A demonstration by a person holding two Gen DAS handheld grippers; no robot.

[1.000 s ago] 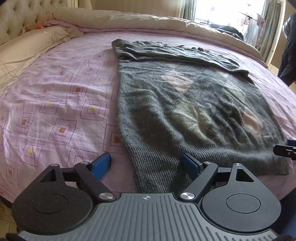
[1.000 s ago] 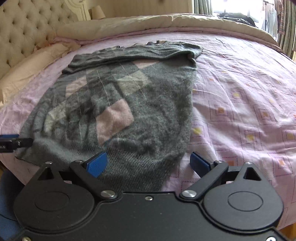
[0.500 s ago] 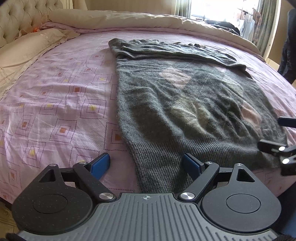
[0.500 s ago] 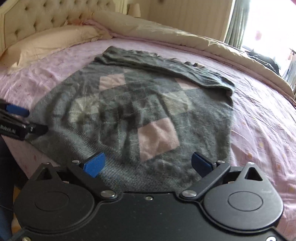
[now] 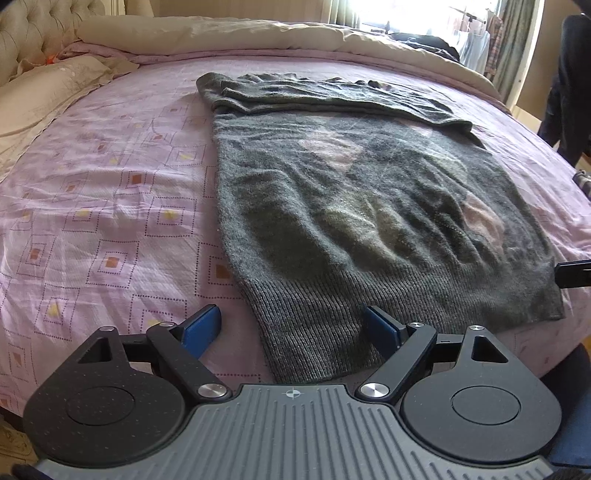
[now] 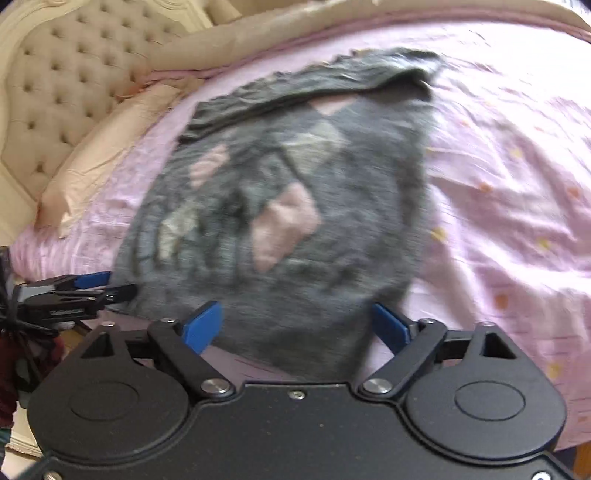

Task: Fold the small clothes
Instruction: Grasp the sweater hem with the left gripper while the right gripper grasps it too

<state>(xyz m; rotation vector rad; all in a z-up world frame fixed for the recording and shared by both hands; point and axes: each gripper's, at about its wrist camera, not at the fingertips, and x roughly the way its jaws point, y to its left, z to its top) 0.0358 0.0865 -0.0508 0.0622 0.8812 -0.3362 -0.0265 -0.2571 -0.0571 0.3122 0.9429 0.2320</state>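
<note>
1. A grey knitted sweater point(image 5: 369, 206) with pale pink and beige diamond patches lies spread flat on a bed point(image 5: 110, 206) covered by a lilac sheet printed with small squares.
2. The left gripper point(image 5: 291, 328) hovers low over the sweater's ribbed hem, at the near left corner. Its blue-padded fingers point(image 5: 201, 328) stand wide apart: one is over bare sheet just outside the sweater's edge, the other is over the ribbing. The hem corner lies between them, but the pads do not press on it.
3. The right gripper point(image 6: 295, 325) hovers over the hem's opposite corner. Its jaws are closing, with the knit lying between the blue pads, yet nothing is pinched; this view is blurred.
4. Far ahead of both grippers, the sweater's top part is folded over into a band across its width.
5. Beyond that band lies a rolled beige duvet point(image 5: 258, 35). A cream pillow point(image 6: 103, 147) and a tufted headboard point(image 6: 66, 92) sit to the left.
6. Each gripper shows at the side edge of the other's view.
</note>
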